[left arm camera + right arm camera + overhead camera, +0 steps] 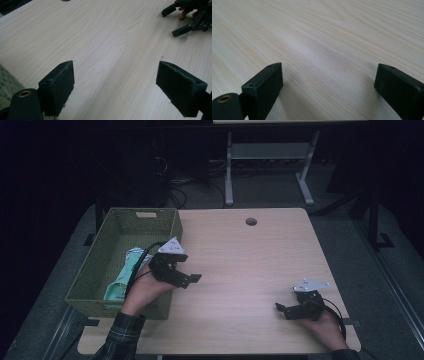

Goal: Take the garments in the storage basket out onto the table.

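Both of my tools have their jaws wide apart with nothing between them, above the bare wooden tabletop [240, 265]. My left tool [192, 281] is just beside the green woven basket [102, 255], and my right tool [282, 311] is well apart from it near the right edge. Inside the basket lies a pale green and white packet [122, 277].
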Available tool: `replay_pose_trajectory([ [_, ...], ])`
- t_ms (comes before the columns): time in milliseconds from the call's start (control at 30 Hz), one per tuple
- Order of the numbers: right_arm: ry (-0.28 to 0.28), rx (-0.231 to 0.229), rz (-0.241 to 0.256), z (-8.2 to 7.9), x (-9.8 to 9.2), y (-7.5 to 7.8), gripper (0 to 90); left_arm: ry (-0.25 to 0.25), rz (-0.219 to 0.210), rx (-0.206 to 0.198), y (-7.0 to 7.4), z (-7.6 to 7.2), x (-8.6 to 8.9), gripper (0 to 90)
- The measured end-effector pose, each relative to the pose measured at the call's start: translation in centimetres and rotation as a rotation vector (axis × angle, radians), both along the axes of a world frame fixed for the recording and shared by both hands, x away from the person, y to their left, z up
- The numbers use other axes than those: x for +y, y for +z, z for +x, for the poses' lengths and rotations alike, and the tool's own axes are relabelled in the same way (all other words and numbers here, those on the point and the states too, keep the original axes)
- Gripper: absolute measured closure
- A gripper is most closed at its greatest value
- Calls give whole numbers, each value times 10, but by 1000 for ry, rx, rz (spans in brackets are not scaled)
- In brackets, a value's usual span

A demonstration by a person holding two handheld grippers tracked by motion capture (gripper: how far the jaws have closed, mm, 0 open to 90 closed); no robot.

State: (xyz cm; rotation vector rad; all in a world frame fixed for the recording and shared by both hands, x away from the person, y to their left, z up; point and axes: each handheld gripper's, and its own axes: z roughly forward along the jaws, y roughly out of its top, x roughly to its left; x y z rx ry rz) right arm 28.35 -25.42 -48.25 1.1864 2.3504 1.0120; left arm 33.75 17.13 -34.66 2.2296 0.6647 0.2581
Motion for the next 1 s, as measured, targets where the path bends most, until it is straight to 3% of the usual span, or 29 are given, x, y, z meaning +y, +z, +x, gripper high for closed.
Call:
replay_pose_trajectory([
  [700, -1, 4, 1, 0, 0, 0, 78, 75, -27, -15, 7, 2, 29, 172],
  [1000, -1, 4, 2, 0, 0, 0, 78, 118, -7, -18, 7, 4, 43, 172],
])
